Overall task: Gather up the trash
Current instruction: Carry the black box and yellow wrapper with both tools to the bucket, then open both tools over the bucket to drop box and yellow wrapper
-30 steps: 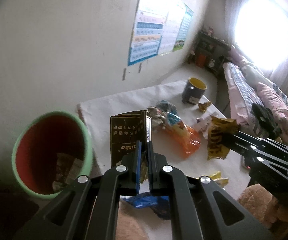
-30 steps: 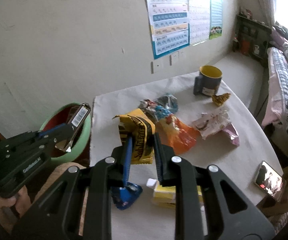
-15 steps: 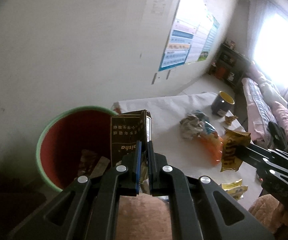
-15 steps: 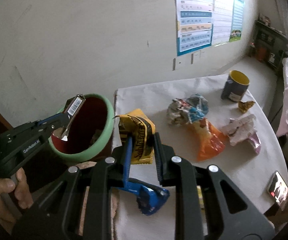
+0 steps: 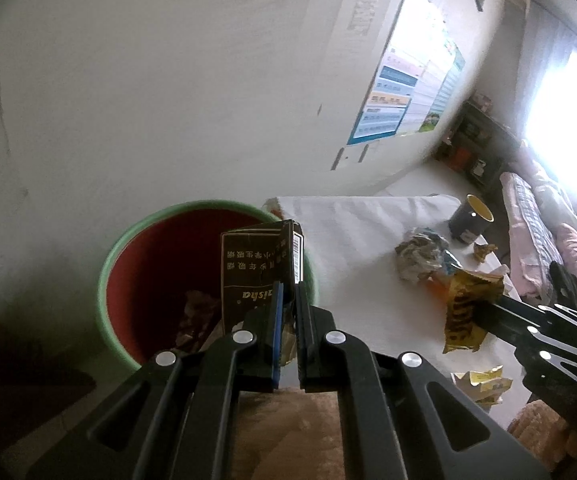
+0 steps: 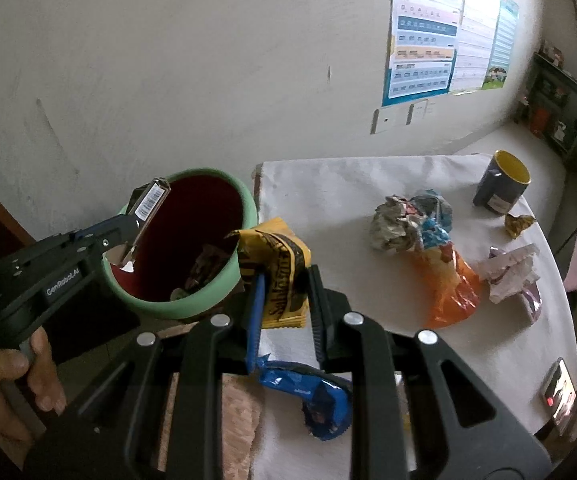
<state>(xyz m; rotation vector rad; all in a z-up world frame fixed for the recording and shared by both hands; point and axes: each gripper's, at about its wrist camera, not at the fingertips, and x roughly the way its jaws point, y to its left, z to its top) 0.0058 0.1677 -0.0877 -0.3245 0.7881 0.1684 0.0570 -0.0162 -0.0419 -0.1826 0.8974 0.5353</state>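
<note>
My left gripper (image 5: 287, 304) is shut on a dark brown carton (image 5: 256, 268), which hangs upright over the mouth of the green bin (image 5: 136, 240) with its red inside. From the right wrist view the same carton (image 6: 148, 204) sits above the bin's left rim (image 6: 192, 308), gripped by the left gripper (image 6: 128, 232). My right gripper (image 6: 284, 284) is shut on a yellow snack wrapper (image 6: 276, 264), just right of the bin's rim, at the table's left edge. That wrapper (image 5: 468, 308) also shows at the right of the left wrist view. Some trash lies in the bin.
On the white-clothed table (image 6: 328, 184) lie crumpled wrappers (image 6: 408, 216), an orange bag (image 6: 452, 284), a white-pink wrapper (image 6: 512, 276), a blue wrapper (image 6: 312, 396) and a small gold one (image 6: 518, 224). A yellow-lined mug (image 6: 502, 184) and a phone (image 6: 560, 392) are there too. A hand (image 6: 4, 376) holds the left tool.
Both grippers have swung left toward the bin with their loads. The carton went from over the table to over the bin's mouth; the yellow wrapper reached the bin's right rim.
</note>
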